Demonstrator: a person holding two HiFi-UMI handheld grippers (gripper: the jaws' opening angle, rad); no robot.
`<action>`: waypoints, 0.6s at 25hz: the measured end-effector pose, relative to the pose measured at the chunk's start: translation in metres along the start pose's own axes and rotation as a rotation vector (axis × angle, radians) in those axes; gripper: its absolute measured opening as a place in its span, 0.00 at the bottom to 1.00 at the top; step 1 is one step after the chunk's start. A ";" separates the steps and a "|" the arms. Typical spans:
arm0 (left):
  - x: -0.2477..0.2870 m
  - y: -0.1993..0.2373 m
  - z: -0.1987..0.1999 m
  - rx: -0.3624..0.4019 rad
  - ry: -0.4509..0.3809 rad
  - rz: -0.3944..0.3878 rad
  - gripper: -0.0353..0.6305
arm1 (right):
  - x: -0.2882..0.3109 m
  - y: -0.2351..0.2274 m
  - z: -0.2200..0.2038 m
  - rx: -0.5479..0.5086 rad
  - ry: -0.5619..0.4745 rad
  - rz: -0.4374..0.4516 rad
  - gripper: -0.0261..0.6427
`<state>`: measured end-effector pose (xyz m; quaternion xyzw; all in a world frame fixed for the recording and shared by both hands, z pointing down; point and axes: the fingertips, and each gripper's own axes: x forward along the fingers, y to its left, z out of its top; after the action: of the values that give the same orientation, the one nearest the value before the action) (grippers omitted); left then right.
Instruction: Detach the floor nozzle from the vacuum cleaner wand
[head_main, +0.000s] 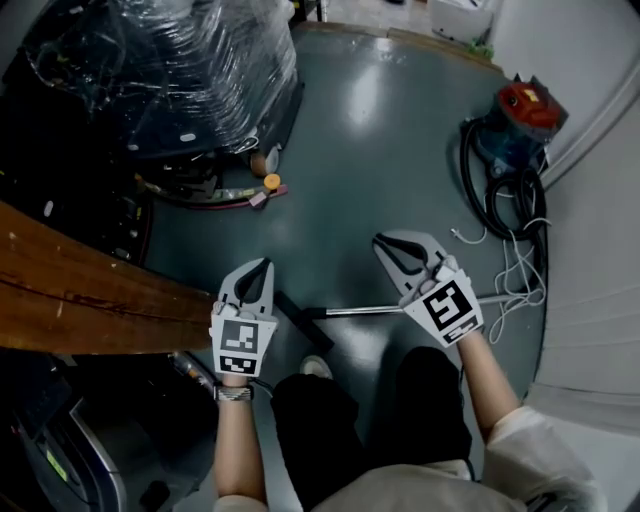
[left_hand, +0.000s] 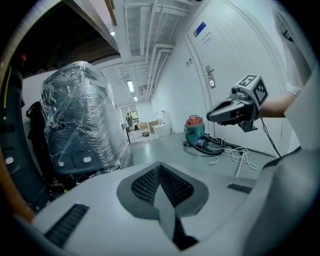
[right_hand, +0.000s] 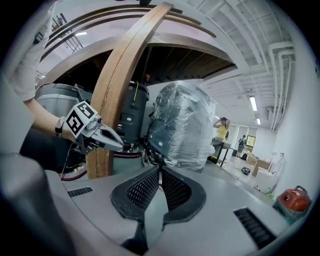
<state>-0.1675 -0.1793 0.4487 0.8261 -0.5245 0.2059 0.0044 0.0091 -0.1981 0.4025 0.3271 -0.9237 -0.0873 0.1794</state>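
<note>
Clenched empty, left gripper (head_main: 267, 262) and right gripper (head_main: 380, 240) hovered over the wand (head_main: 365, 311), its floor nozzle (head_main: 298, 318) at nine o'clock seemingly attached, detaching not yet begun.

A chrome vacuum cleaner wand (head_main: 360, 310) lies flat on the dark grey-green floor (head_main: 380, 150), running crosswise in the head view (part of its length is hidden). At its left end sits the black floor nozzle (head_main: 303, 322), a narrow bar set aslant, apparently joined to the tube.
</note>
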 end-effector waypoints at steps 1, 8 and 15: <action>0.003 -0.003 -0.007 0.003 0.001 0.002 0.05 | 0.000 0.001 -0.008 0.002 -0.001 -0.003 0.09; 0.015 -0.024 -0.051 0.015 0.036 0.012 0.05 | 0.004 0.011 -0.054 0.015 0.009 0.017 0.09; 0.027 -0.050 -0.083 -0.014 0.013 -0.071 0.05 | 0.021 0.019 -0.105 0.018 0.052 0.033 0.09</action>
<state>-0.1423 -0.1619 0.5440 0.8427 -0.4964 0.2072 0.0208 0.0232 -0.2016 0.5099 0.3159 -0.9246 -0.0672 0.2019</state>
